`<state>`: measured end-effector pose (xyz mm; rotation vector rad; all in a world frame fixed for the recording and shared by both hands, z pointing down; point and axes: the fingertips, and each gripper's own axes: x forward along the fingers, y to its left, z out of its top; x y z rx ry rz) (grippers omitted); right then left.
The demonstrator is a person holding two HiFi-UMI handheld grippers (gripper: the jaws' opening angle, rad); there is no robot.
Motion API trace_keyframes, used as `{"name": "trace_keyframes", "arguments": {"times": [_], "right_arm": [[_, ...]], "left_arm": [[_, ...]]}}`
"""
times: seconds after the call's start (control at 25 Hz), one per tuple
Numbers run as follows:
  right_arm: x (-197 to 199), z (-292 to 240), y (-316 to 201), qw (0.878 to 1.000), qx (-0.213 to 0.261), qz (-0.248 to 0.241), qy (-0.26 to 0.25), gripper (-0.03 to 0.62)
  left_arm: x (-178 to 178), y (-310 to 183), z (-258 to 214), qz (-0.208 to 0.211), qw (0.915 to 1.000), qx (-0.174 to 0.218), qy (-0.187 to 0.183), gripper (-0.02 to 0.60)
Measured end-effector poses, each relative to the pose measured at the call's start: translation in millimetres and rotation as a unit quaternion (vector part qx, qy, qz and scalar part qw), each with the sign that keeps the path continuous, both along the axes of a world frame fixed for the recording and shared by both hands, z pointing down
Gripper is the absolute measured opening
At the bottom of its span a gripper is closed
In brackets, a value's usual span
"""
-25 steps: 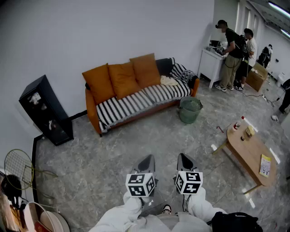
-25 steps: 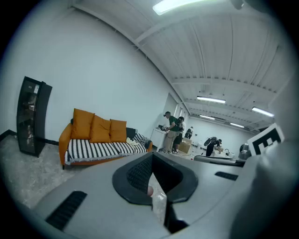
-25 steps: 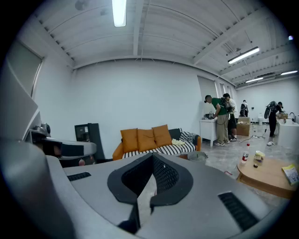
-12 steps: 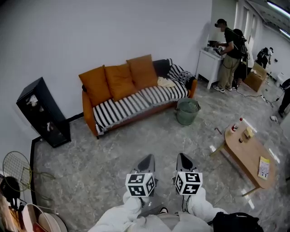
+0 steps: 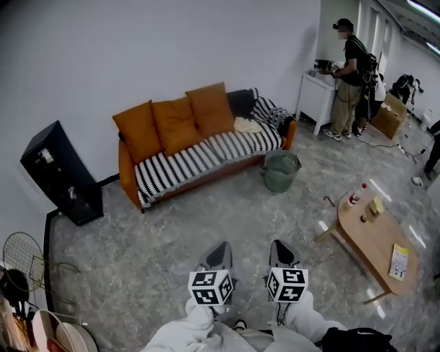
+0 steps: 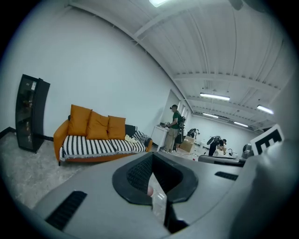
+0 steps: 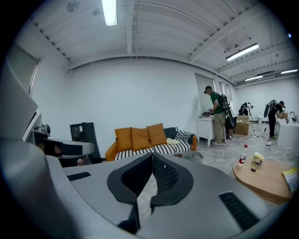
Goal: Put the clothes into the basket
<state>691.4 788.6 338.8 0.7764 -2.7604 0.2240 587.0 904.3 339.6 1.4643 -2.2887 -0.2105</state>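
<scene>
Now you hold the left gripper and right gripper side by side, jaws closed and empty, over the grey floor. A cream garment lies on the striped sofa; the green basket stands just beside it.

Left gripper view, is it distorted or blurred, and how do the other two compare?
Left gripper view: strong fisheye, black corners, the wall bowing above the sofa. Right gripper view: same bowing, ceiling lamp glaring. Head view: evenly lit, milder bending, sofa sharp.
</scene>
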Motion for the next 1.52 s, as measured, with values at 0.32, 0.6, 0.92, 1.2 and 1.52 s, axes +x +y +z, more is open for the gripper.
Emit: {"name": "trace_keyframes", "arguments": {"times": [0.32,0.6,0.92,1.2,1.52], "right_arm": [[-10,23,-28,0.999,-0.040,0.012,0.000,0.023],[-54,37,-67,0.999,-0.051,0.018,0.007,0.023],[-156,18,-133,0.999,-0.039,0.023,-0.003,0.023],[-249,16,-152,1.000,-0.024,-0.004,0.004,0.023],[-254,44,-185,0.998,-0.047,0.034,0.037,0.023]], "left_arm": [[-17,-26,15,0.000,0.9997,-0.026,0.002,0.003],[-67,-75,25,0.008,0.9998,-0.019,0.007,0.003],[-159,-147,5,0.031,0.9993,-0.007,-0.019,0.003],[-246,-176,0,0.020,0.9995,-0.005,-0.025,0.003],[-270,-194,35,0.024,0.9992,-0.030,0.009,0.003]]}}
